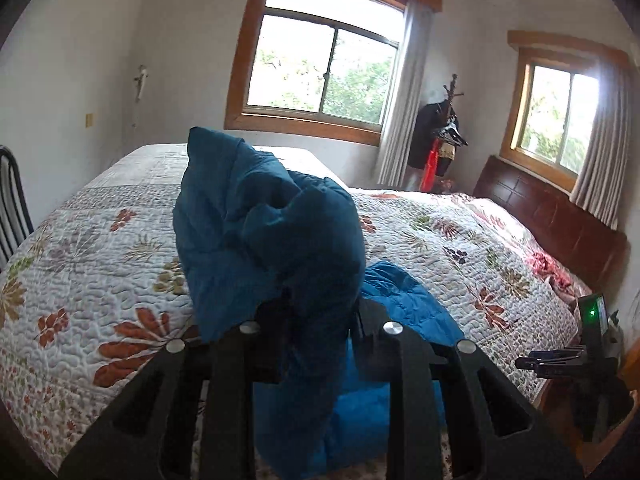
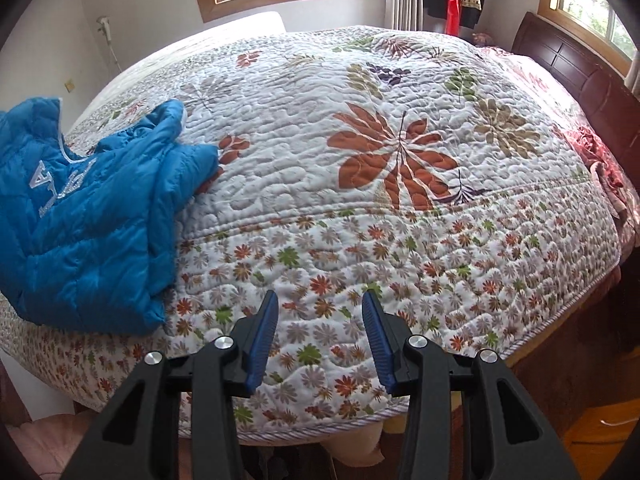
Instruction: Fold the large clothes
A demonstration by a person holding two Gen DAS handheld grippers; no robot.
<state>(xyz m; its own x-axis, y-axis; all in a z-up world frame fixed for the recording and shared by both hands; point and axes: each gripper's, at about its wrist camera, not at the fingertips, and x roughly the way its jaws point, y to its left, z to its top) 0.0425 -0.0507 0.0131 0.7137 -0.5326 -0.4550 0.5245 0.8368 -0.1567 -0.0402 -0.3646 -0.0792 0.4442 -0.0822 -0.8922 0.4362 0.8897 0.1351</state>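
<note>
Left tool (image 1: pixel 316 316) clamps lifted blue quilted puffer jacket (image 1: pixel 264 224); right tool (image 2: pixel 320 340), gaping empty over floral bed quilt (image 2: pixel 400 240), has jacket to its left.

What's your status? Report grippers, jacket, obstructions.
Left gripper shut on blue puffer jacket, part lifted off the quilted bedspread. Right gripper open, empty. Nothing in the way.
</note>
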